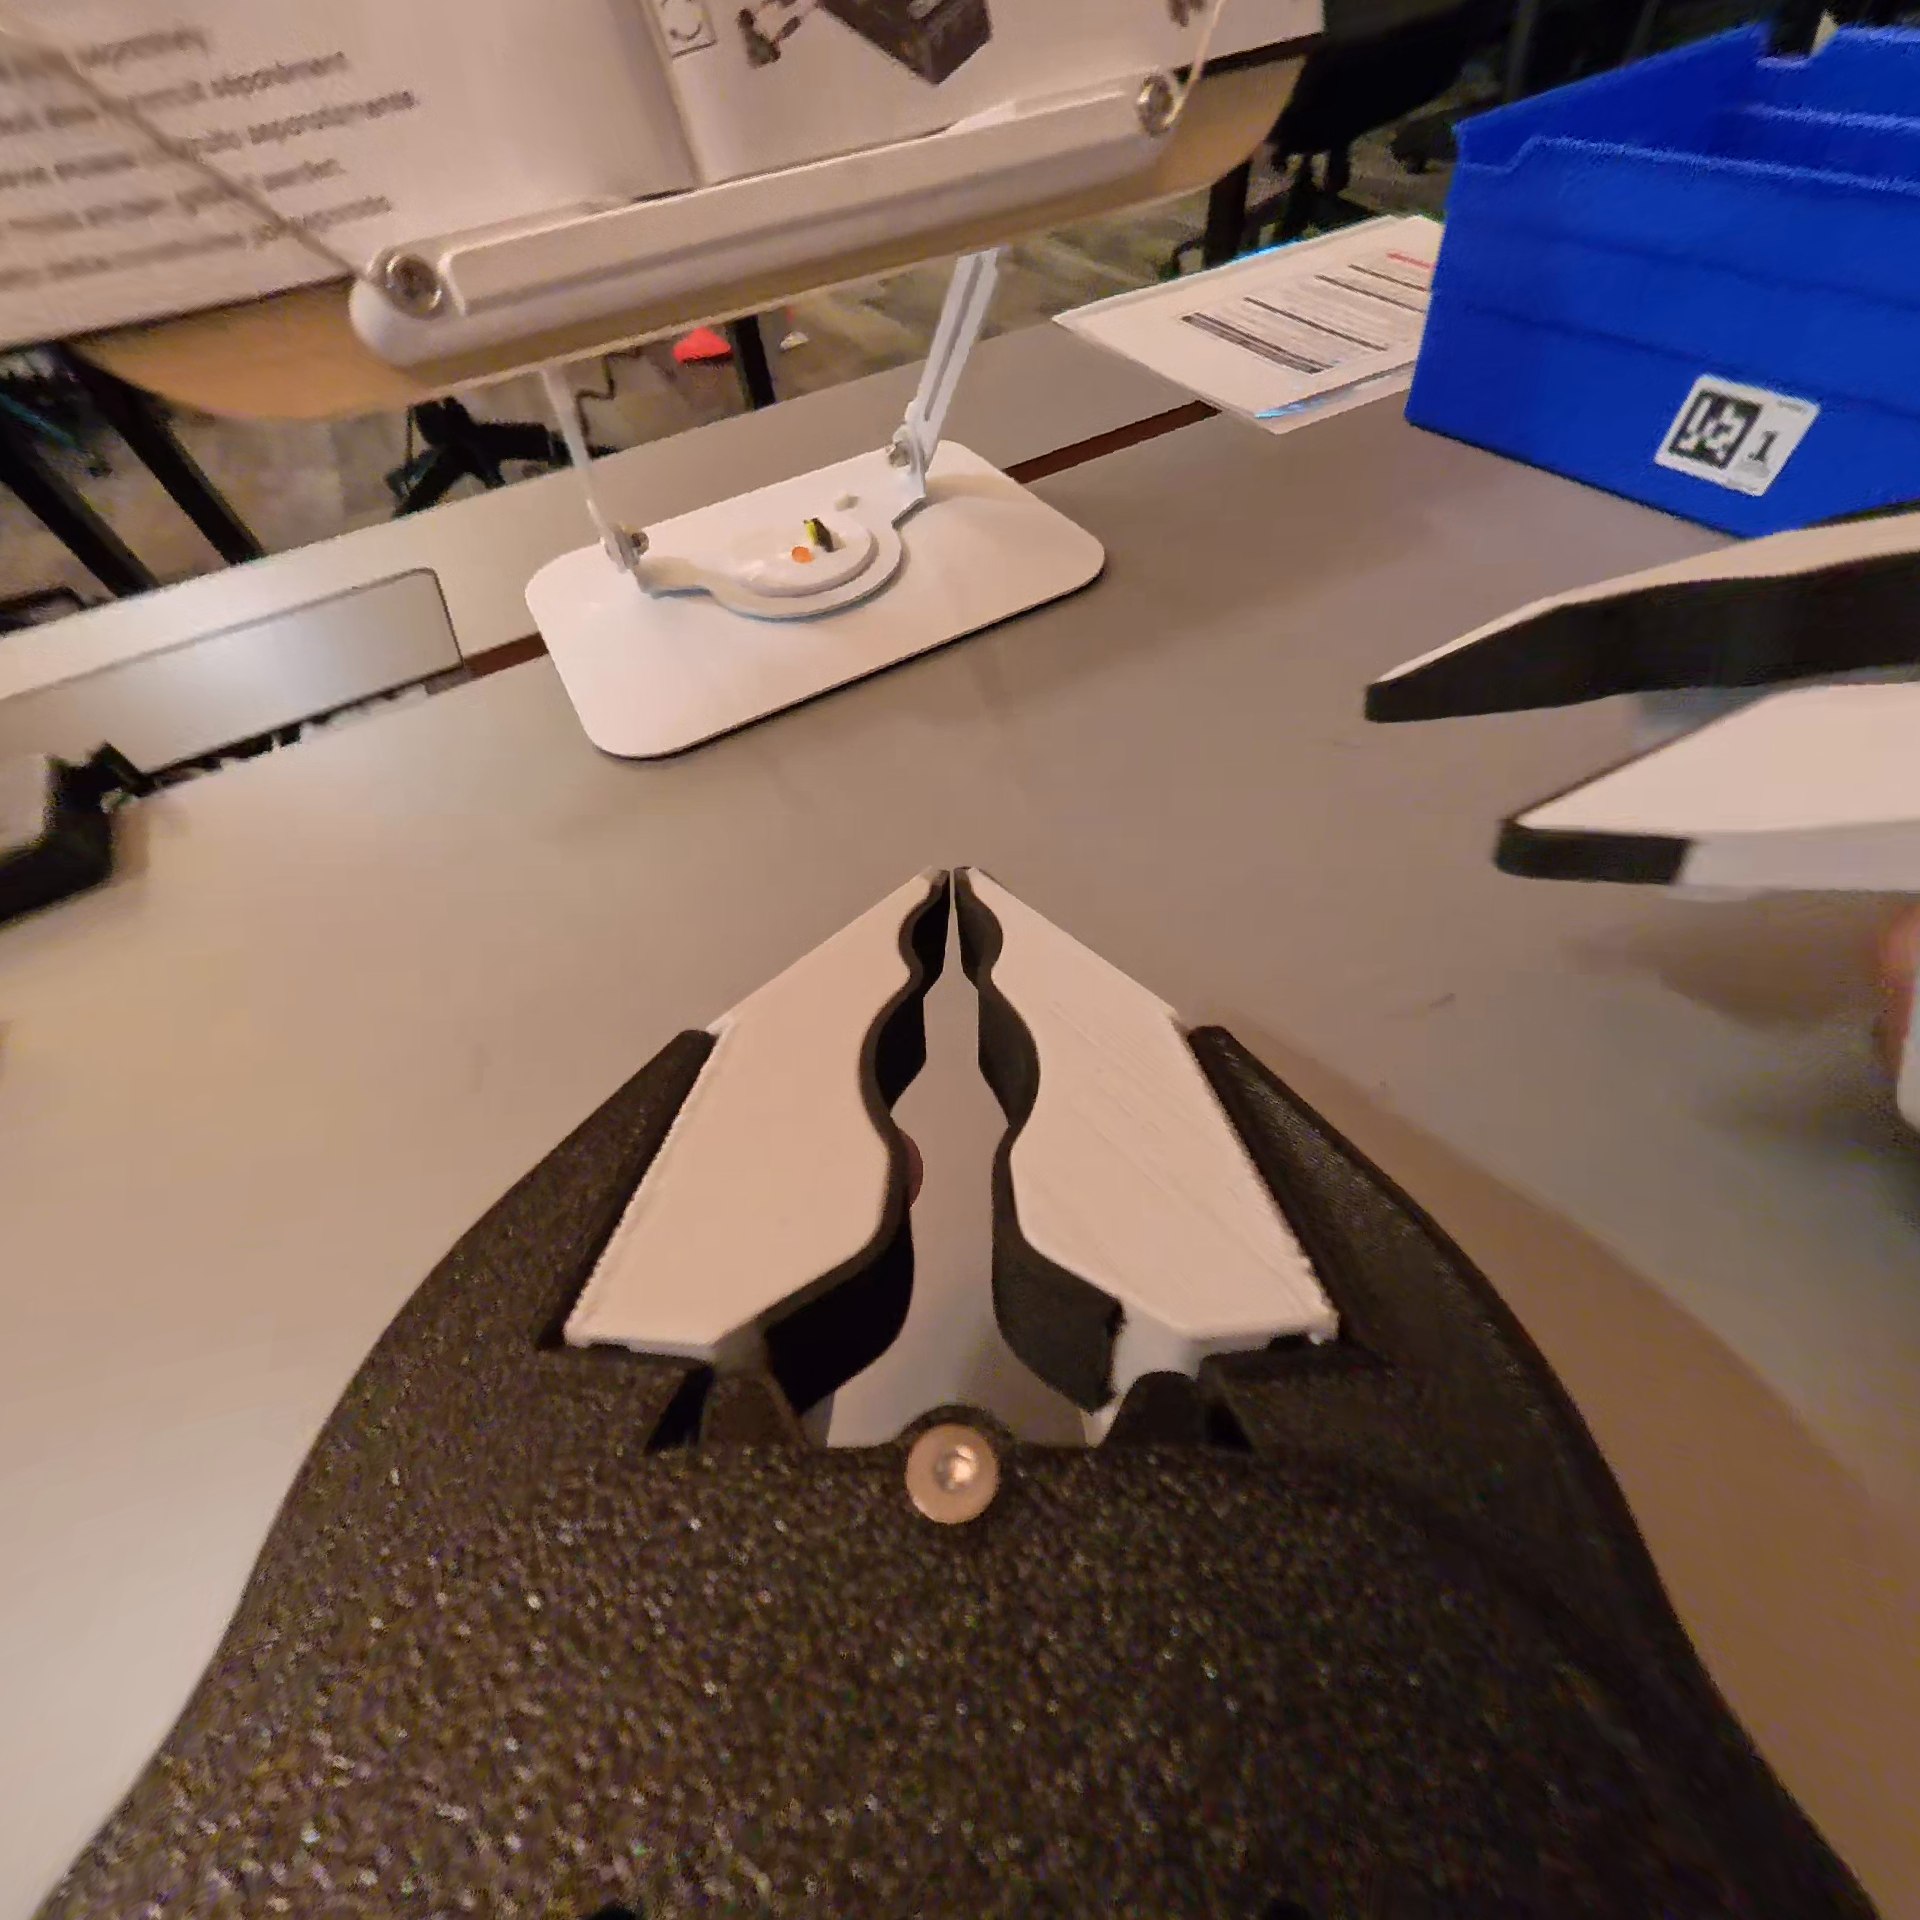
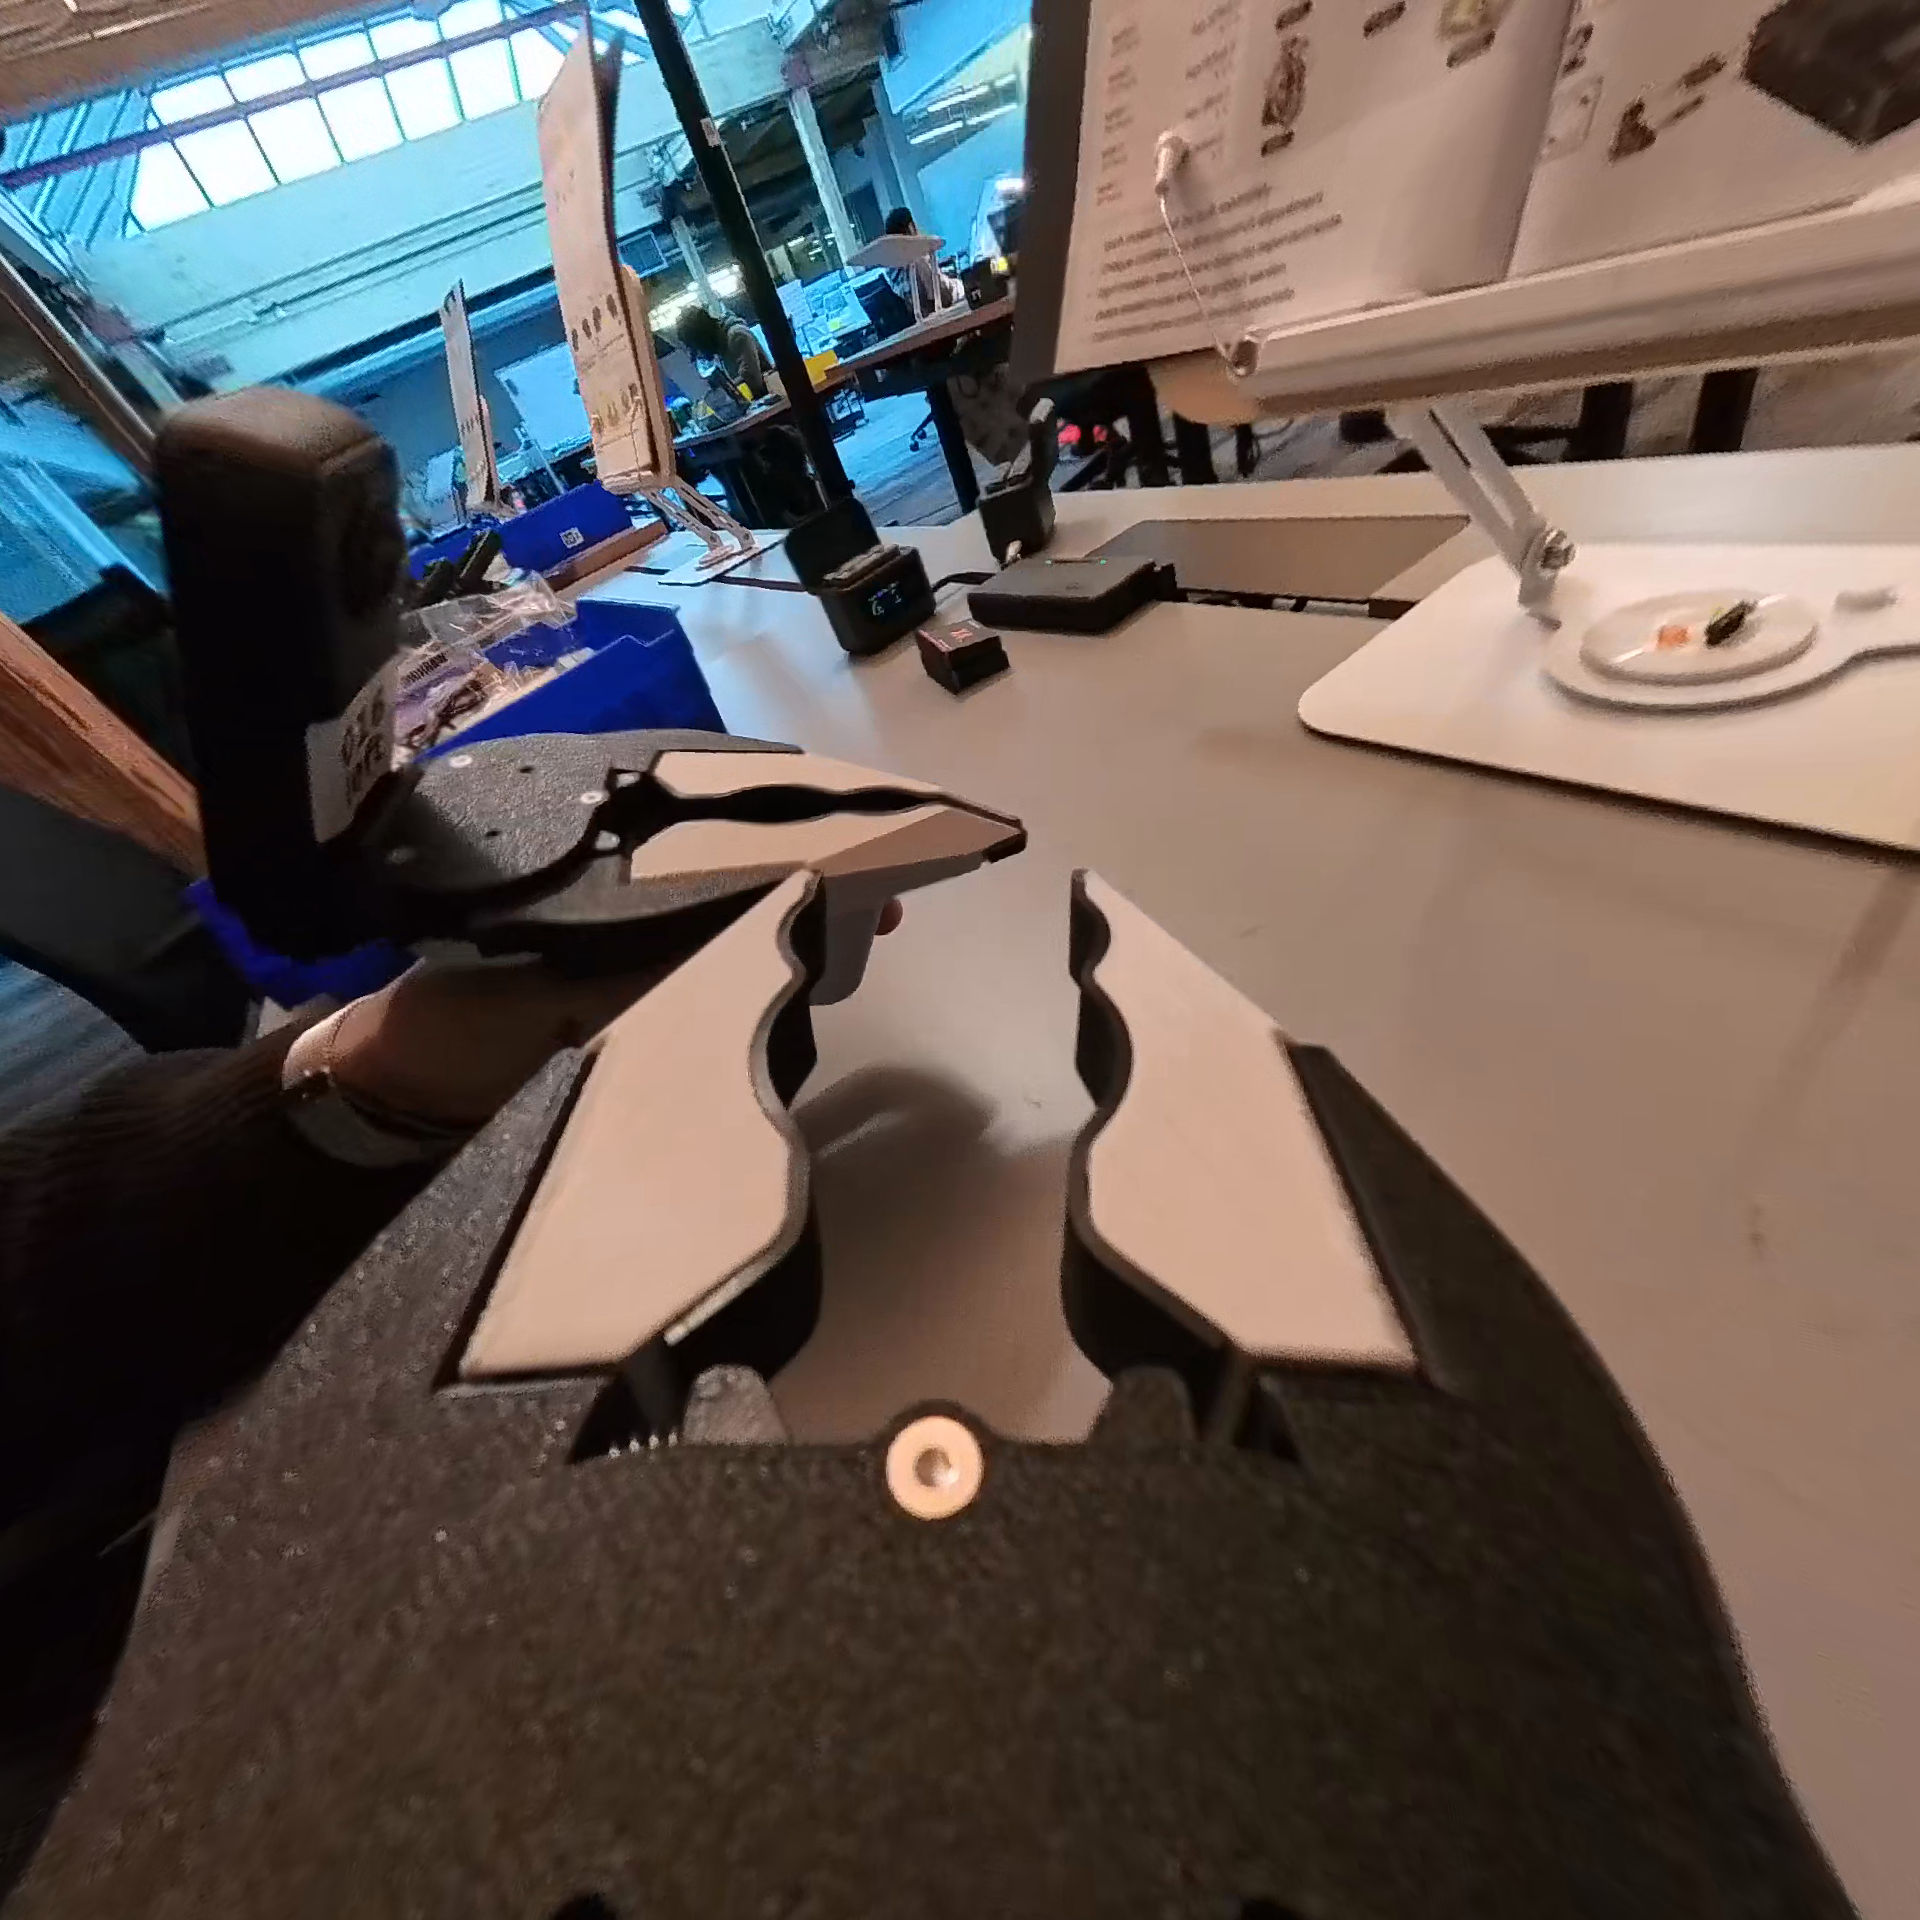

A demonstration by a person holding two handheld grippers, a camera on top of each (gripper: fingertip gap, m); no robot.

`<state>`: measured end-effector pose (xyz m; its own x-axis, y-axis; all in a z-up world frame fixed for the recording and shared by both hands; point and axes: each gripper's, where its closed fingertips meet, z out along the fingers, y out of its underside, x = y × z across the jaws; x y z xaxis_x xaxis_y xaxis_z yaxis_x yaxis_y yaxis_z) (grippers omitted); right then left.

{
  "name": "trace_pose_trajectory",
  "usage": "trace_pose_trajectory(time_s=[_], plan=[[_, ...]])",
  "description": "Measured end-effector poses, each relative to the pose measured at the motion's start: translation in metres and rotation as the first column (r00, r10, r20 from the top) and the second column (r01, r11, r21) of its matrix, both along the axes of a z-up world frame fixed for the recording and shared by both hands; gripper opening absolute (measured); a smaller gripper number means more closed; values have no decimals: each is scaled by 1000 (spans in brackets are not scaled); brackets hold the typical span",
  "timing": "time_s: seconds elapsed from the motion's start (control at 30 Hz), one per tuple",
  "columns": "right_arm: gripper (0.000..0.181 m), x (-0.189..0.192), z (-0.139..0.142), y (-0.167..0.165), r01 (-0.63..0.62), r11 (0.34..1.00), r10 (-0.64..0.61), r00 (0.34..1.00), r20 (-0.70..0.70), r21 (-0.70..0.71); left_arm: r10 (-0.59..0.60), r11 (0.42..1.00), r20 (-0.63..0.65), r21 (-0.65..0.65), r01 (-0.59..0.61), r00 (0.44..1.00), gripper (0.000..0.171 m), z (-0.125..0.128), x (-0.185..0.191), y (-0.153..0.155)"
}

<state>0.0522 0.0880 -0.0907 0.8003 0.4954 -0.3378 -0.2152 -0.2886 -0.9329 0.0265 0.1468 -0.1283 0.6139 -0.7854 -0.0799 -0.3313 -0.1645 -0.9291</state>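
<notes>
My left gripper (image 1: 951, 878) is shut and empty, its tips touching, held over the grey table (image 1: 416, 987). It also shows at the left of the right wrist view (image 2: 997, 831), held by a hand (image 2: 447, 1029). My right gripper (image 2: 940, 883) is open and empty above the table; its fingers (image 1: 1621, 665) enter the left wrist view from the right. A white stand base (image 1: 821, 603) lies ahead of the left gripper, with a small orange piece (image 1: 801, 555) and a small black piece (image 1: 821, 533) on its round disc. The base also shows in the right wrist view (image 2: 1475, 707).
The stand holds a tilted board with printed sheets (image 1: 520, 135). A blue bin (image 1: 1683, 239) stands at the back right beside a paper sheet (image 1: 1278, 312). In the right wrist view, black devices (image 2: 1070, 592) and another blue bin (image 2: 613, 675) sit at the far left. The small orange piece (image 1: 801, 555) is about 25 centimeters from my left fingertips.
</notes>
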Motion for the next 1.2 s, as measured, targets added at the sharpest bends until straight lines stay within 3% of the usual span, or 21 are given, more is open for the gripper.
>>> trace_pose_trajectory(time_s=[0.17,0.27,0.37,0.43,0.53,0.6,0.7,0.77,0.9,1.0,1.1,1.2], plan=[[47,2,5,-3,15,999,-16,999,29,34,88,985,149,-158,-64,985,2,20,-29,3],[47,7,4,-6,25,999,-26,1000,12,28,181,974,185,-173,-150,966,3,39,-78,2],[47,7,0,-11,14,1000,-14,1000,-13,9,318,946,127,-109,-305,940,3,61,-156,8],[47,3,-4,-13,4,1000,-4,1000,1,-3,446,895,86,-15,-447,891,4,86,-223,12],[47,-3,-13,-12,8,1000,-8,995,102,6,632,763,60,129,-634,773,5,122,-325,10],[47,-9,-18,-13,0,1000,-4,984,178,20,718,685,11,168,-709,696,14,123,-383,4],[46,-16,-22,-15,-5,998,-10,964,265,56,795,607,-121,128,-785,595,26,96,-444,-2],[40,-17,-23,-15,5,997,-29,952,304,80,793,599,-188,63,-798,580,26,75,-463,-5],[35,-14,-20,-14,28,992,-67,939,336,120,680,682,-187,-193,-705,709,27,37,-449,-12],[35,-13,-19,-14,36,992,-74,942,328,121,630,680,-151,-367,-635,762,27,19,-439,-16],[33,-13,-20,-14,34,993,-70,945,320,116,641,650,-135,-427,-628,755,27,10,-445,-11],[31,-13,-20,-14,34,993,-70,945,318,117,694,655,-59,-362,-663,718,27,20,-454,-1]])
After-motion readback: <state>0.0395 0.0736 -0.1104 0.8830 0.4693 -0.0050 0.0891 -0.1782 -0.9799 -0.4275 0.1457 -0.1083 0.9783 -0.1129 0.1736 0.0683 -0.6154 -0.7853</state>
